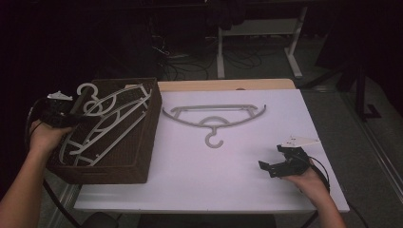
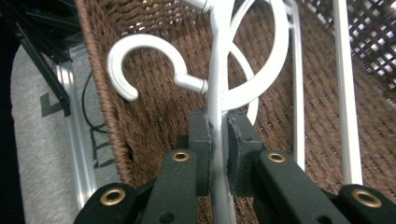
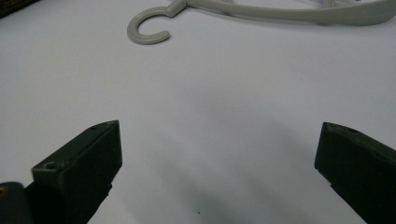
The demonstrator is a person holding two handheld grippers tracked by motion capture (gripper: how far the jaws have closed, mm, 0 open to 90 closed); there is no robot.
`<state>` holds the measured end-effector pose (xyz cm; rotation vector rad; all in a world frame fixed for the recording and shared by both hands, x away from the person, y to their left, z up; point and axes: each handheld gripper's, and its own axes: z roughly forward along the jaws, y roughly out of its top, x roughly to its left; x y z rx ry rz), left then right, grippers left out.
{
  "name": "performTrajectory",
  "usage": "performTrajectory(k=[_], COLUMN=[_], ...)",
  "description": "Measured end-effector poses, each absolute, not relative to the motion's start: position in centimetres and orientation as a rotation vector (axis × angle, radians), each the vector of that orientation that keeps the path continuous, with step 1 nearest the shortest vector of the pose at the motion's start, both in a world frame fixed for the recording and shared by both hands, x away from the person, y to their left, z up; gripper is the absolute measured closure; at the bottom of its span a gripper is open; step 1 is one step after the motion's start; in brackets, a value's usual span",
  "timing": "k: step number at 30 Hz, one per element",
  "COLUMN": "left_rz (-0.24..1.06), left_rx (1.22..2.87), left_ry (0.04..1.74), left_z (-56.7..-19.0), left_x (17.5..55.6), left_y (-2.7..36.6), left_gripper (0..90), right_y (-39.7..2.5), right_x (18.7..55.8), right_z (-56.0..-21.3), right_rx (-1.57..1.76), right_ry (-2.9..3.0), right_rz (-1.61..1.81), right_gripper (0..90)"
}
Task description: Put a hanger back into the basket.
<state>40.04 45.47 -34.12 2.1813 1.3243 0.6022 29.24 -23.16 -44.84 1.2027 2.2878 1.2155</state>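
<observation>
A brown wicker basket [image 1: 138, 142] at the table's left holds several pale plastic hangers [image 1: 111, 121]. My left gripper [image 1: 71, 116] sits at the basket's left rim, shut on a white hanger [image 2: 219, 88] just below its hook [image 2: 135, 60]. Another grey hanger [image 1: 215, 116] lies flat on the white table top, hook [image 3: 147, 28] toward me. My right gripper [image 1: 275, 161] rests low at the table's front right, open, with nothing between its jaws [image 3: 215, 163].
The white table top [image 1: 237, 156] stretches between the basket and my right gripper. A wooden strip [image 1: 228, 84] runs along its far edge. Beyond it are desk legs [image 1: 294, 47] and cables on a dark floor.
</observation>
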Motion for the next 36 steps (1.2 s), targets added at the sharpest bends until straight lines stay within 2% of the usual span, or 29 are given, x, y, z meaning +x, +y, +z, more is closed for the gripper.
performTrajectory(k=[5,9,18,23,34,36], left_rz=[0.581,0.58,0.52,0.492,0.425,0.401], left_rx=[2.206,2.174,2.101,2.077,2.03,2.014], left_ry=[1.351,1.357,1.298,1.207,1.065,1.016], left_z=[-35.0,-34.7,-33.6,-32.2,-30.5,-29.9], left_x=[40.3,40.1,39.7,39.3,38.9,38.7], left_y=[45.3,45.4,44.2,41.6,36.0,33.8], left_gripper=[80.9,67.9,48.2,40.4,34.6,34.6], right_y=[-23.1,-23.2,-23.1,-23.2,-23.1,-23.2], right_x=[29.2,29.2,29.2,29.2,29.2,29.2], right_z=[-44.8,-44.8,-44.8,-44.8,-44.7,-44.7], right_rx=[1.201,1.203,1.199,1.197,1.188,1.191], right_ry=[2.29,2.286,2.285,2.286,2.29,2.293], right_rz=[1.217,1.219,1.221,1.224,1.229,1.226], right_gripper=[0.8,0.8,0.8,0.8,0.8,0.8])
